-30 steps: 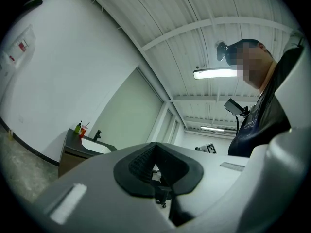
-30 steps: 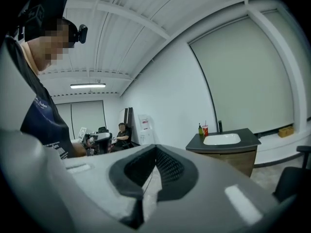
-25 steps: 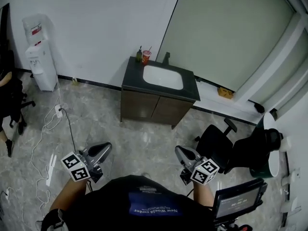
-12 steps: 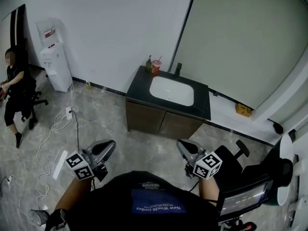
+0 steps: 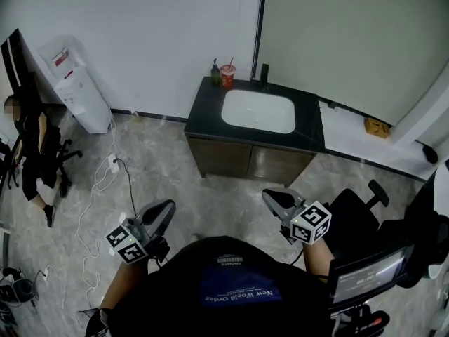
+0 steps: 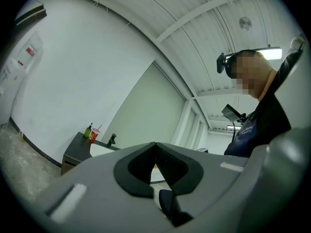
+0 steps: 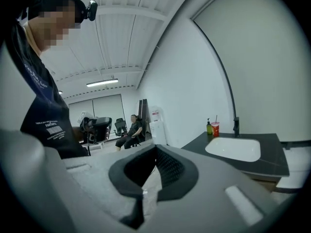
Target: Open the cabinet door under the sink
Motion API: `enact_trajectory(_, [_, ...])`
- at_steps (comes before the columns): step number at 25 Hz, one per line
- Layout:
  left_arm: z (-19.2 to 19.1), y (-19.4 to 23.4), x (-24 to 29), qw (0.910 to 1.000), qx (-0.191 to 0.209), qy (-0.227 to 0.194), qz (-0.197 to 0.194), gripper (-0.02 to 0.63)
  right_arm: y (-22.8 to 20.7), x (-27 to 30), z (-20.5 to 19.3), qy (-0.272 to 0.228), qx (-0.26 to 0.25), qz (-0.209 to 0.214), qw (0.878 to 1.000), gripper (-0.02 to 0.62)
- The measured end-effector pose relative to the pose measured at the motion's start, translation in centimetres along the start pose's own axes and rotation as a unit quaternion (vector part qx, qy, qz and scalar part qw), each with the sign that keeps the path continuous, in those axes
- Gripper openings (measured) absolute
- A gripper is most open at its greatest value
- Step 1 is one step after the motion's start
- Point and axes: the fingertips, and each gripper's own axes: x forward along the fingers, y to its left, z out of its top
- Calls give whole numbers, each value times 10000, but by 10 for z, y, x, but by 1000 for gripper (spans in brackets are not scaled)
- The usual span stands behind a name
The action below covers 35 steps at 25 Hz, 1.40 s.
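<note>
The two brown cabinet doors (image 5: 249, 162) under the sink sit at the far side of the room, below a black countertop (image 5: 205, 109) that stands against the far wall. Both doors look shut, though from this height the seam between them is hard to make out. The white sink basin (image 5: 258, 111) is set into the countertop. Along the counter's far edge stand a green pump bottle (image 5: 215, 72), a red cup with a straw (image 5: 226, 75) just beside it, and a dark faucet (image 5: 264, 73).

Near the camera, well apart from the cabinet, the person holds both tools over the grey marble floor (image 5: 175, 181). The left gripper (image 5: 167, 208) has its jaws pressed together with nothing between them. The right gripper (image 5: 270, 197) is likewise closed and empty. Both point toward the cabinet.

Farther left, a white water dispenser (image 5: 81, 93) stands by the wall, white cables (image 5: 98, 188) trail across the floor, and a seated person (image 5: 35, 153) is at the left edge. A black office chair (image 5: 365, 213) stands at the right.
</note>
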Motion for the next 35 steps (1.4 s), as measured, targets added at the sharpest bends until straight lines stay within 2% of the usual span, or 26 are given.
enact_trajectory(5, [7,48,18,9995,0,29,-317,0,-10,44,9,135,-200,-144,9996,2])
enact_trajectory(9, [31,94,26,9979,23,29,-644,0,-9,84,37,123,-446,-335,9984,2])
enact_trajectory(14, [67,162,34,9962,23,69,-869,0,-20,137,63,103,-448,-631,9969,2])
enact_trajectory(21, [64,222,65,9935,-211,284,-1083,0,-41,196,52,547,-485,-594,9956,2])
enact_trajectory(25, [49,238,87,9941,-389,408,-924,0,-68,209,46,721,-503,-372,9954,2])
enact_trajectory(28, [41,248,113,9960,-361,471,-665,0,-105,220,42,681,-430,-94,9967,2])
enact_trajectory(31, [39,254,151,9980,-401,368,-334,0,-144,233,41,696,-495,342,9958,2])
enact_trajectory(35, [20,252,200,9976,-558,354,186,0,-195,243,37,889,-625,1029,9887,2])
